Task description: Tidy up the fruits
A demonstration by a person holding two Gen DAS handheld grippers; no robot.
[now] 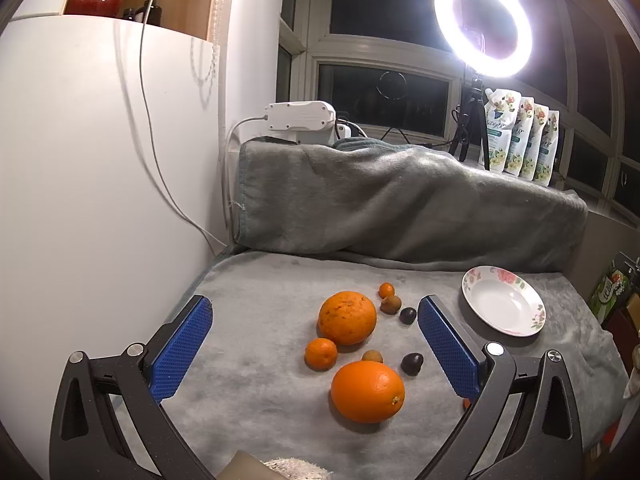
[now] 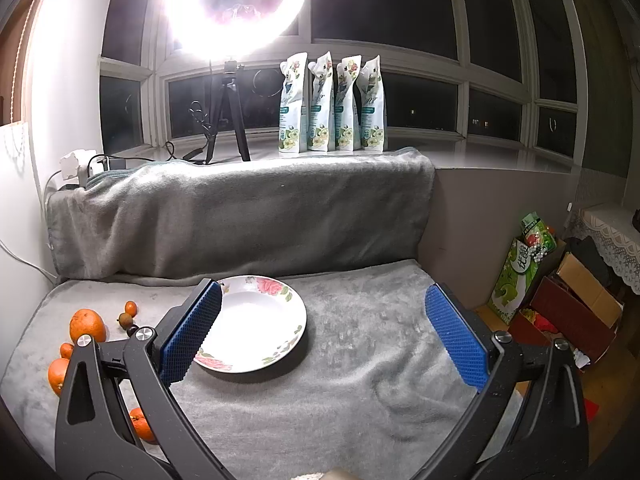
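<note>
Left gripper (image 1: pixel 316 344): spread wide, nothing held, blue pads either side of the fruit pile in the middle of the left wrist view. Likely set that way to fit round a big fruit.

Right gripper (image 2: pixel 322 332): spread wide too, nothing held, hanging over the grey blanket (image 2: pixel 360 360), one pad just in front of the plate's left rim.

Fruits: all lying on the blanket, none in the plate. Two big oranges, far one (image 1: pixel 347 317) and near one (image 1: pixel 367 391), with a small orange (image 1: pixel 321 353) between them at the left. Tiny orange (image 1: pixel 386 290), two brown fruits (image 1: pixel 391 303) (image 1: pixel 372 356) and two dark ones (image 1: pixel 408 315) (image 1: pixel 412 363) close by.

Flowered plate (image 1: pixel 532 316): right of the pile, bare, probably waiting for the fruit. Nothing sorted yet.
</note>
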